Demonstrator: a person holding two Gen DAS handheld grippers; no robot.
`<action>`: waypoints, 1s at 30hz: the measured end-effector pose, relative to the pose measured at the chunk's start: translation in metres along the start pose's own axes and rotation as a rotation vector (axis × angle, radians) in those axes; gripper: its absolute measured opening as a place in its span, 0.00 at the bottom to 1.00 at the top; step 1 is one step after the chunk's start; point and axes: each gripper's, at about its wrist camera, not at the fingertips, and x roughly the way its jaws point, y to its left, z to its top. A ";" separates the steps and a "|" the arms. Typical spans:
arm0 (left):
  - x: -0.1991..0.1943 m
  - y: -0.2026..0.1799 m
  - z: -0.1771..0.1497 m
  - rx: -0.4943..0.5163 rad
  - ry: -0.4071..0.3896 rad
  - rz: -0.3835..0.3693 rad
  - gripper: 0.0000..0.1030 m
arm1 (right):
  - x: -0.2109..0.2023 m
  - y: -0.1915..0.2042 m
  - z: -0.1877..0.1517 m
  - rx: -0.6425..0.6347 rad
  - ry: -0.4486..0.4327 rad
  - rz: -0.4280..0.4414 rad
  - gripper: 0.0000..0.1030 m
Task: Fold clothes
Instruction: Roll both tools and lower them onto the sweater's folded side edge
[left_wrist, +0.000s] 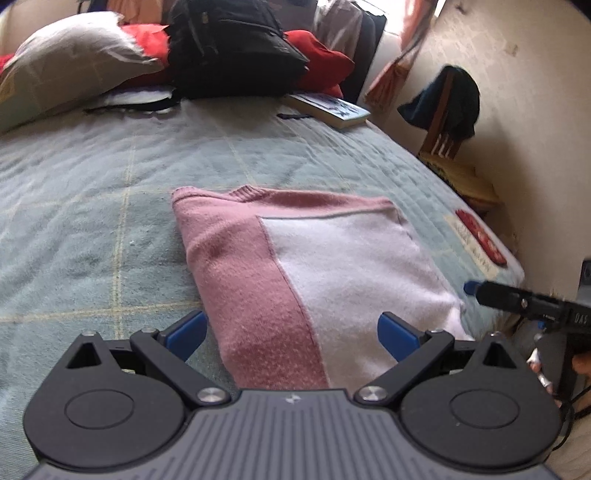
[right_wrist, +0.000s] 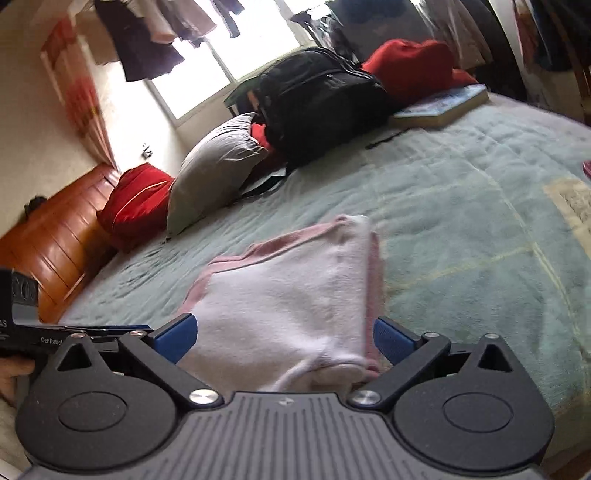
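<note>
Two claws hung over one folded sweater (left_wrist: 295, 273), which lay on the bed (left_wrist: 92, 221) near its side edge, well short of the backpack (left_wrist: 229, 48) and pillow (left_wrist: 70, 62) at the head. My left claw (left_wrist: 291, 332) stood wide, its blue pads either side of the sweater's near end and pressing nothing. My right claw (right_wrist: 286, 341) was just as wide and empty, with the white panel and a loose white cuff or sleeve end lying between its pads. Judging by how it lay, the sweater was already folded into a pink and white block, so what remained was probably tidying or one last fold. I reckoned the risks lay there. The loose end sat close under my right claw, and any careless pull away could catch it on a pad and drag the top layer open. The knit looked soft and thick, so a shallow pinch might take only one layer and skew the block. The sweater also lay close to the bed's edge, so a push that way could slide it off.
</note>
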 end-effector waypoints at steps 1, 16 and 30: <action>0.001 0.003 0.001 -0.016 0.000 -0.005 0.96 | 0.002 -0.006 0.000 0.026 0.007 0.006 1.00; 0.035 0.040 0.003 -0.266 0.112 -0.132 0.96 | 0.023 -0.054 -0.014 0.260 0.084 0.164 1.00; 0.052 0.041 0.002 -0.290 0.182 -0.162 0.96 | 0.031 -0.067 -0.016 0.296 0.128 0.196 1.00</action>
